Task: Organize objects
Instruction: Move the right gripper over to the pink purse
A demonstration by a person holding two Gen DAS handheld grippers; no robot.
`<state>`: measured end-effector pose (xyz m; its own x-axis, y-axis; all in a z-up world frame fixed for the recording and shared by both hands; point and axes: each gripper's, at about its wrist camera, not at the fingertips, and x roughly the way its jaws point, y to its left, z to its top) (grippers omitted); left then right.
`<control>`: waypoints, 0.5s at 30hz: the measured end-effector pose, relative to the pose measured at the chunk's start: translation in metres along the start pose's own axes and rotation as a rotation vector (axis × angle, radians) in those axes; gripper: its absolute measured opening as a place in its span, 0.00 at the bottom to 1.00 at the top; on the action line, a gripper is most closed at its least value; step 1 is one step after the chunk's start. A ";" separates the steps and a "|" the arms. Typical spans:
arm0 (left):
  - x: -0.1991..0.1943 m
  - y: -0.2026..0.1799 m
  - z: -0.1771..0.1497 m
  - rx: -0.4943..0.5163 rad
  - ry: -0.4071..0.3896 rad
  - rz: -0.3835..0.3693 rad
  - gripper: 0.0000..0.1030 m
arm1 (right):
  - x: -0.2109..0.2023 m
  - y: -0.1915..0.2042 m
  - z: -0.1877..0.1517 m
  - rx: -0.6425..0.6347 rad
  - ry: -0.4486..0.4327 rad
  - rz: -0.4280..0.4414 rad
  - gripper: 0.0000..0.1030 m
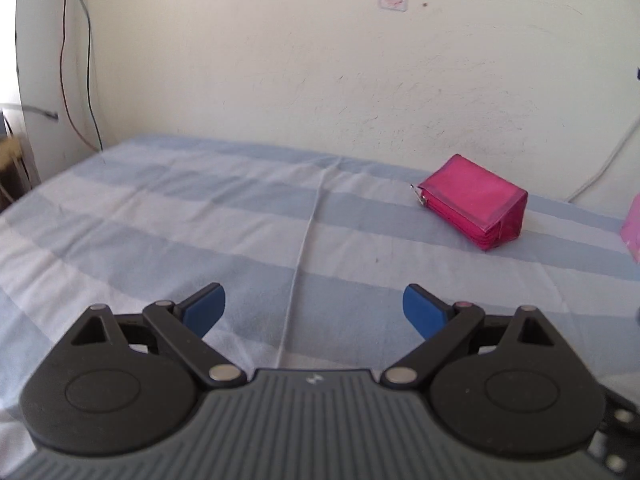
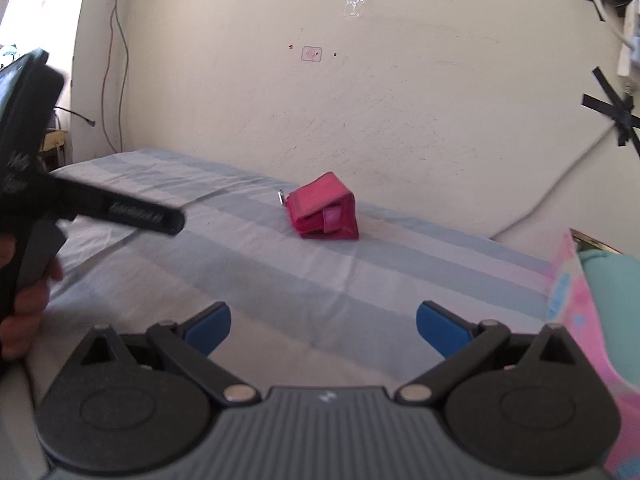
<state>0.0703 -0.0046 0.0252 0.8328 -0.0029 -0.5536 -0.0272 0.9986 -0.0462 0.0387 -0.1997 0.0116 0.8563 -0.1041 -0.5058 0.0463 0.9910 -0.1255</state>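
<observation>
Pink zip pouch (image 1: pixel 474 201) lies on the striped bed sheet (image 1: pixel 200 208) near the wall — left tool (image 1: pixel 314 308) and right tool (image 2: pixel 323 326) both gape wide, empty.

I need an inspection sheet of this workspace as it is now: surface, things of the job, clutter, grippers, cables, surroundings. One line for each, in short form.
Surface: bed sheet with blue and white stripes, lightly creased, one long fold down the middle.
Job's things: one pink zip pouch lying on the sheet near the wall, zipper pull at its left end; nothing touches it.
Clutter: pink patterned item and teal item at the right edge; what they are is unclear.
Grippers: left gripper open and empty; right gripper open and empty; both short of the pouch.
Cables: thin wires in the left corner; white cable on the wall, held with black tape.
Surroundings: scuffed cream wall; a person's hand on the left handle.
</observation>
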 end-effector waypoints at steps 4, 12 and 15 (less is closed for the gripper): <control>0.009 0.012 0.000 -0.076 0.061 -0.044 0.96 | 0.030 -0.007 0.014 0.050 0.044 0.012 1.00; 0.009 0.012 -0.001 -0.090 0.062 -0.054 1.00 | 0.072 -0.016 0.036 0.110 0.058 0.012 1.00; 0.009 0.013 0.000 -0.100 0.063 -0.062 1.00 | 0.079 -0.013 0.043 0.077 -0.003 0.019 1.00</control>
<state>0.0775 0.0079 0.0191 0.7983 -0.0711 -0.5981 -0.0342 0.9861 -0.1629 0.1279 -0.2173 0.0103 0.8589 -0.0846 -0.5052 0.0688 0.9964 -0.0499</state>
